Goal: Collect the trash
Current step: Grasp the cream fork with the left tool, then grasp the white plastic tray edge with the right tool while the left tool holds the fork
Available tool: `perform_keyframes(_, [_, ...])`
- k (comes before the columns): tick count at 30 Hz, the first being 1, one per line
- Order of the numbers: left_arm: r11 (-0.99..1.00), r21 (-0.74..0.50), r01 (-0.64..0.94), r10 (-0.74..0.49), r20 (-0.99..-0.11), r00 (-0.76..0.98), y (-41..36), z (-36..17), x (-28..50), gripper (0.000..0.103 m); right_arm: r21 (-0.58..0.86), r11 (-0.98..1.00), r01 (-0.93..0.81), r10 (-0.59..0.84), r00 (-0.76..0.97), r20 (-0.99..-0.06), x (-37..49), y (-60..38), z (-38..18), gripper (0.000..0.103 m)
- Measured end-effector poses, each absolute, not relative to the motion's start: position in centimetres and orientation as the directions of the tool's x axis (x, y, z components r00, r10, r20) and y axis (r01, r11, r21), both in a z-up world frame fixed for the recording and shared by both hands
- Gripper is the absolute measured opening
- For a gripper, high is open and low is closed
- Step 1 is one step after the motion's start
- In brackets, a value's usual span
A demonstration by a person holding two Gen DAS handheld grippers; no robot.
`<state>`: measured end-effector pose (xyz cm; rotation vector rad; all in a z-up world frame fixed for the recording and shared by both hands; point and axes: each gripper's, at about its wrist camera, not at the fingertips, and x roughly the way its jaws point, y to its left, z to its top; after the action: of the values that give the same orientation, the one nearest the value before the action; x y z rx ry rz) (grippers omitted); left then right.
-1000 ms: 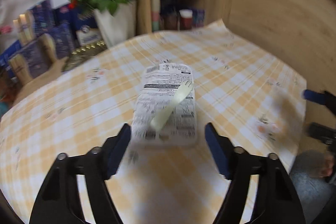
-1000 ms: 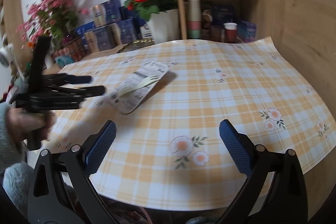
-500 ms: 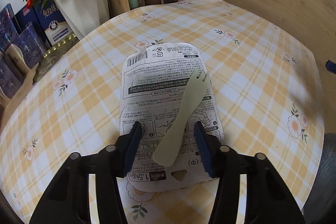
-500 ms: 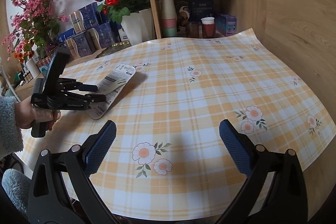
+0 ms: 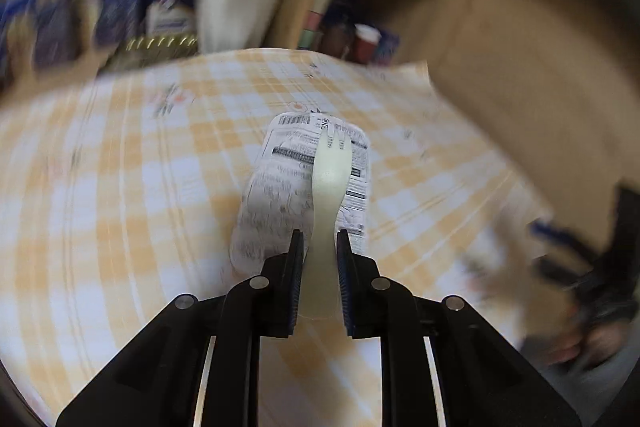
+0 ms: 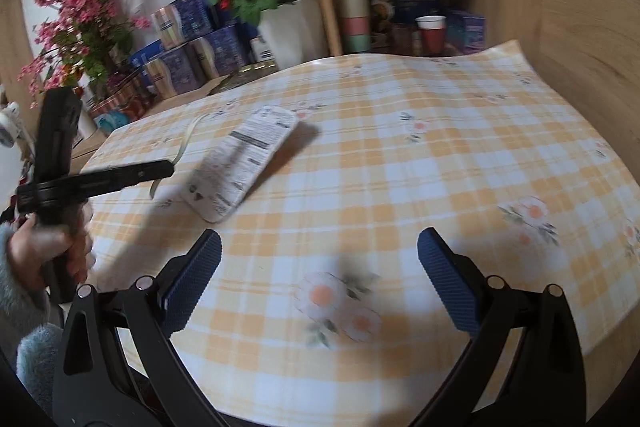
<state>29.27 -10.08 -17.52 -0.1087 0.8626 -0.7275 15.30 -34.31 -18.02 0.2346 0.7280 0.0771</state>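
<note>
My left gripper [image 5: 319,247] is shut on the handle of a pale plastic fork [image 5: 329,179] and holds it above the table. Below the fork lies a white printed package lid [image 5: 280,199] on the checked tablecloth. In the right wrist view the lid [image 6: 240,163] lies at the table's left part, and the left gripper [image 6: 168,169] holds the thin fork [image 6: 184,143] to the left of it, off the lid. My right gripper [image 6: 319,259] is open and empty over the front of the table.
A white pot of red roses [image 6: 292,31], blue boxes [image 6: 200,43] and pink flowers [image 6: 80,7] stand behind the table. A wooden shelf holds stacked cups [image 6: 354,15] and a red cup [image 6: 432,31]. A wooden wall [image 6: 580,7] borders the table on the right.
The left gripper closed on the fork's handle and lifted the fork off the lid, moving it left and up. The lid stayed on the table. The right gripper stayed open.
</note>
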Motion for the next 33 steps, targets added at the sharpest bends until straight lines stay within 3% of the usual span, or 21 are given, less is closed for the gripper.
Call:
perform_keyframes(5, [0.773,-0.447,0.449,-0.632,-0.595,0.497,-5.7,-16.9,26.5,0.016,0.341,0.935,-0.093,0.3,0.721,-0.625,20.8,-31.8,-18.2,0.097])
perform_keyframes(11, [0.816,-0.405,0.412,-0.577,-0.593,0.562,-2.6,-15.9,23.8,0.016,0.371,0.927,-0.06,0.324,0.627,-0.709,29.0,-29.4,-20.1,0.096])
perform_keyframes(21, [0.802,-0.412,0.432,-0.596,-0.504,0.625,0.9,-14.9,20.7,0.016,0.396,0.913,0.098,0.268,0.588,-0.763,35.3,-29.6,-23.2,0.094])
perform_keyframes(27, [0.814,-0.383,0.438,-0.58,-0.493,0.648,1.3,-14.9,19.9,0.016,0.279,0.958,0.059,0.195,0.576,-0.794,36.5,-27.6,-23.6,0.094])
perform_keyframes(29, [0.814,-0.389,0.431,-0.579,-0.491,0.651,1.5,-15.2,19.8,0.016,0.266,0.963,0.034,0.199,0.574,-0.795,36.6,-27.1,-23.6,0.085])
perform_keyframes(30, [0.814,-0.397,0.425,-0.579,-0.488,0.653,1.7,-15.3,19.8,0.016,0.29,0.957,0.002,0.236,0.577,-0.782,36.4,-26.8,-23.5,0.073])
perform_keyframes(33, [0.813,-0.408,0.415,-0.578,-0.484,0.657,2.1,-15.6,19.6,0.016,0.307,0.951,-0.024,0.263,0.579,-0.771,36.0,-26.5,-23.2,0.058])
